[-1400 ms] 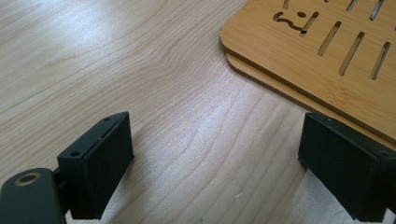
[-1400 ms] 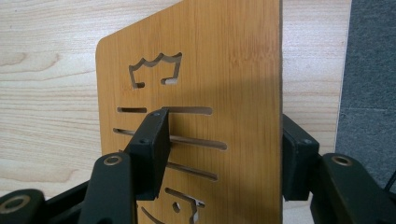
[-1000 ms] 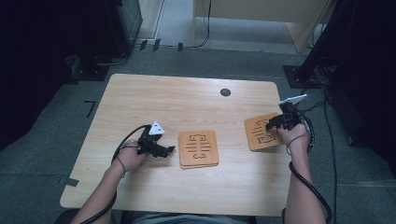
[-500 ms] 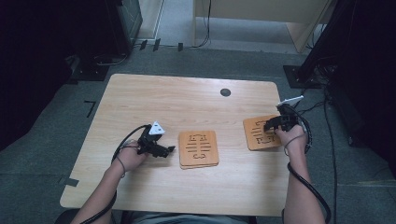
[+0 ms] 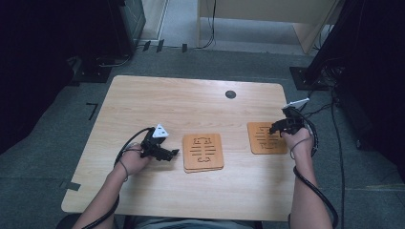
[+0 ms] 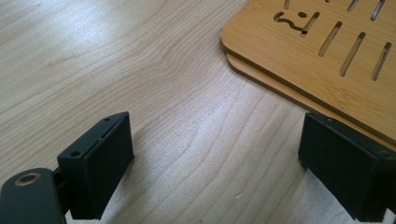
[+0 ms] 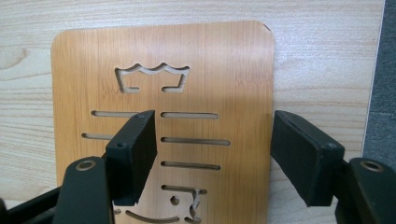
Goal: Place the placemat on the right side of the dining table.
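Slotted bamboo trivet flat near table's right edge; two-trivet stack flat mid-table.

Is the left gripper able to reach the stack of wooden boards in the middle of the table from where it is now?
Probably yes. The left gripper lies on the table just beside the stack of wooden boards, jaws open and pointing at it, with bare table between them.

Lower board mostly hidden under upper board.
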Demonstrator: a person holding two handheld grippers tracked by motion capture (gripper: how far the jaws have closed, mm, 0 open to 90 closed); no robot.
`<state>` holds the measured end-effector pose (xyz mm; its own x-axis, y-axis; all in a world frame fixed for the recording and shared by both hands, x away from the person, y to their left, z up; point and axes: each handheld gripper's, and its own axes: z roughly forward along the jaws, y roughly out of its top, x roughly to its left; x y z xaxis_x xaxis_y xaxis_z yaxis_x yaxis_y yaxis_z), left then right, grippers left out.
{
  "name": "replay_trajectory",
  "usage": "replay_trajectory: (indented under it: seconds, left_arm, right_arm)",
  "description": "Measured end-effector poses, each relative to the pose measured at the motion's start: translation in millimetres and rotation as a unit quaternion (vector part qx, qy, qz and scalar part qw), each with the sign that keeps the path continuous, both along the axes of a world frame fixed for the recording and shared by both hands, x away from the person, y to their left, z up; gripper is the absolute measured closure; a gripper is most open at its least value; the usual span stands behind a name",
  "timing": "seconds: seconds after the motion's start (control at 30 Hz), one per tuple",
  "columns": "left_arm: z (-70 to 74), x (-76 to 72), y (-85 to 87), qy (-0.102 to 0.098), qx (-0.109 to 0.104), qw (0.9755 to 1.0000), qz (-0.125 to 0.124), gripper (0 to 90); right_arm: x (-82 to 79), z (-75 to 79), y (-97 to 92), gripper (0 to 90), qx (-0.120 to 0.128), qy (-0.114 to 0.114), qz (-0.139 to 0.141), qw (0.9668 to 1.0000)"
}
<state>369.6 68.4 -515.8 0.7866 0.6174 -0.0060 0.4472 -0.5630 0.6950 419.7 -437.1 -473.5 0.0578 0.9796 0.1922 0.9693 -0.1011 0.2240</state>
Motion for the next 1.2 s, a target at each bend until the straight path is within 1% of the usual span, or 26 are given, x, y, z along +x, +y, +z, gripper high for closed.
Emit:
replay_trajectory:
  seconds: [0.23,0.43,0.57,0.87,1.03,1.2]
  left_arm:
    - [0.1,0.2,0.0,0.0,0.001,1.0,-0.001,9.3]
    - [0.2,0.3,-0.3,0.0,0.001,1.0,0.0,9.3]
    - [0.2,0.4,-0.4,0.001,0.001,1.0,0.001,9.3]
    - [0.6,0.7,-0.8,0.002,0.003,1.0,0.002,9.3]
    - [0.9,1.5,-0.8,0.004,0.004,1.0,0.0,9.3]
    - [0.9,2.8,-1.2,0.003,0.004,1.0,0.0,9.3]
  right_arm:
    - [-1.2,1.7,2.4,31.4,0.004,-0.005,0.007,1.0]
    - [-1.9,1.8,4.9,29.5,0.016,-0.006,0.012,0.9998]
    - [-2.6,1.1,7.2,28.3,0.015,-0.006,0.014,0.9998]
    - [-3.0,0.8,22.1,26.8,0.007,-0.005,0.039,0.9992]
    - [-3.2,-0.2,30.8,26.1,0.001,0.001,0.052,0.9986]
    - [-4.1,-0.2,37.9,25.6,0.003,0.0,0.061,0.9981]
